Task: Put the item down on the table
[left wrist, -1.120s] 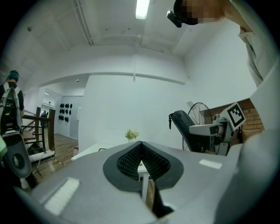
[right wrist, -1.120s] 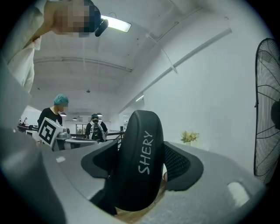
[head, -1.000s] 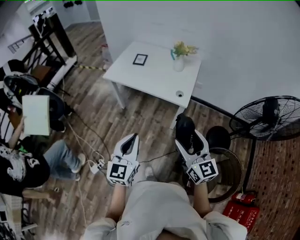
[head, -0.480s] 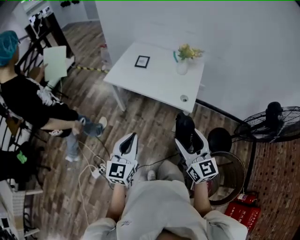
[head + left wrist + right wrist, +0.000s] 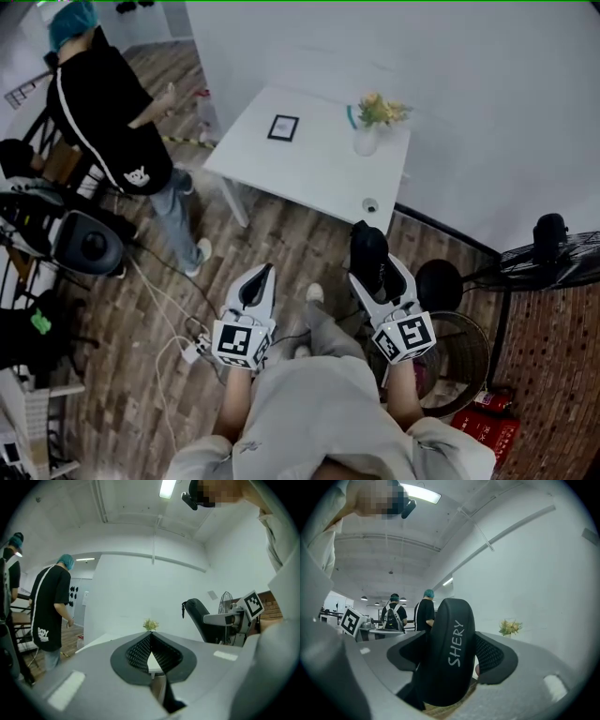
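Observation:
A black oblong case [image 5: 368, 253] printed "SHERY" stands upright between the jaws of my right gripper [image 5: 371, 266], which is shut on it. In the right gripper view the case [image 5: 449, 654] fills the middle and hides the jaw tips of that gripper [image 5: 454, 637]. My left gripper [image 5: 258, 281] is held beside it at the same height, shut and empty; its tips meet in the left gripper view [image 5: 151, 637]. Both hang over wooden floor, short of the white table [image 5: 309, 173] ahead.
On the table are a small dark picture frame [image 5: 282, 127], a vase of flowers [image 5: 367, 131] and a small round thing [image 5: 370, 204]. A person in a black shirt [image 5: 112, 122] stands left of the table. A fan [image 5: 553, 253], a black stool [image 5: 438, 279] and floor cables [image 5: 178, 328] lie around.
The person at the left has stood up and walked toward the table's left side. Both grippers keep their places, the right one still holding the case.

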